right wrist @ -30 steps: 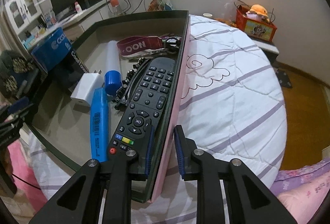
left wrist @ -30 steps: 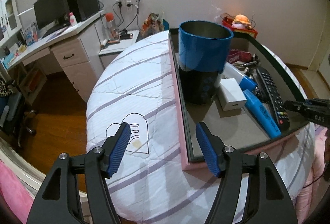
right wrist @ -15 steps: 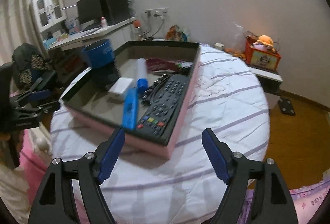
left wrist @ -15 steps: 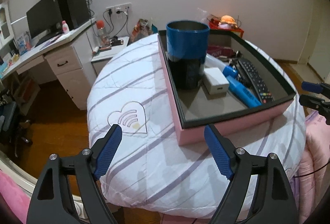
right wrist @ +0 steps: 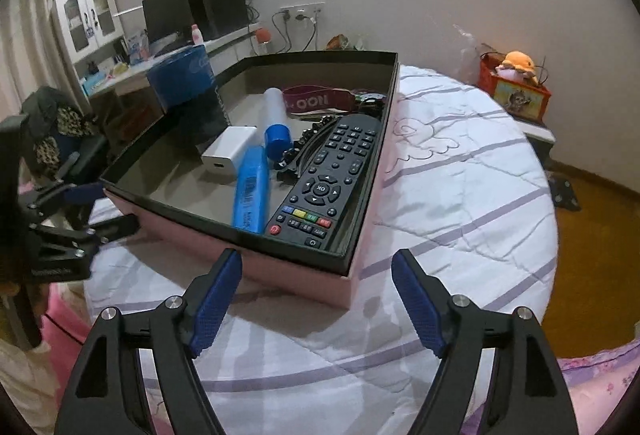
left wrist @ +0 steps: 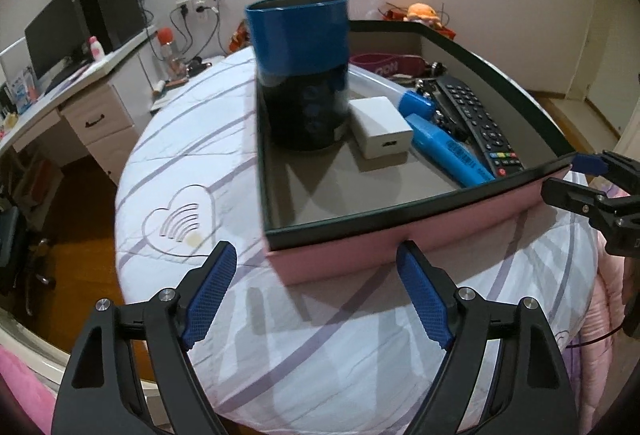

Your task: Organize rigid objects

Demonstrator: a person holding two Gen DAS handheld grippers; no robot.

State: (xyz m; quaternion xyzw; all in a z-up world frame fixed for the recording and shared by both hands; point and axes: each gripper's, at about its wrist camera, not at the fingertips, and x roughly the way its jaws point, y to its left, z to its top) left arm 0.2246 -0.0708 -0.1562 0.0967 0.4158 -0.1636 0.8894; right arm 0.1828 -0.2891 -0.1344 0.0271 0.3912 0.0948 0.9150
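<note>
A pink box with a black rim [left wrist: 440, 231] [right wrist: 280, 271] rests on the quilted bed. Inside it stand a blue-and-black can [left wrist: 300, 71] [right wrist: 184, 83], a white charger [left wrist: 380, 127] [right wrist: 230, 151], a blue marker [left wrist: 448, 149] [right wrist: 250, 191], a blue-capped tube [left wrist: 416, 103] [right wrist: 276, 119], a black remote [left wrist: 476, 123] [right wrist: 332, 179] and a maroon lanyard [left wrist: 384, 65] [right wrist: 316, 101]. My left gripper [left wrist: 316, 251] [right wrist: 108, 209] hovers open just before the box's near left corner. Before the near right corner my right gripper [right wrist: 318, 255] [left wrist: 572, 177] is open too, with nothing held.
The bed's white striped quilt [right wrist: 460, 195] spreads to the right of the box. A desk with a monitor [left wrist: 56, 27] stands left of the bed. A red box with an orange plush toy [right wrist: 516, 83] sits on a stand by the far wall. Wooden floor [right wrist: 592, 247] surrounds the bed.
My right gripper let go of the box's right wall, opened wide and drew back. The left gripper opened wider and pulled back from the box's left wall.
</note>
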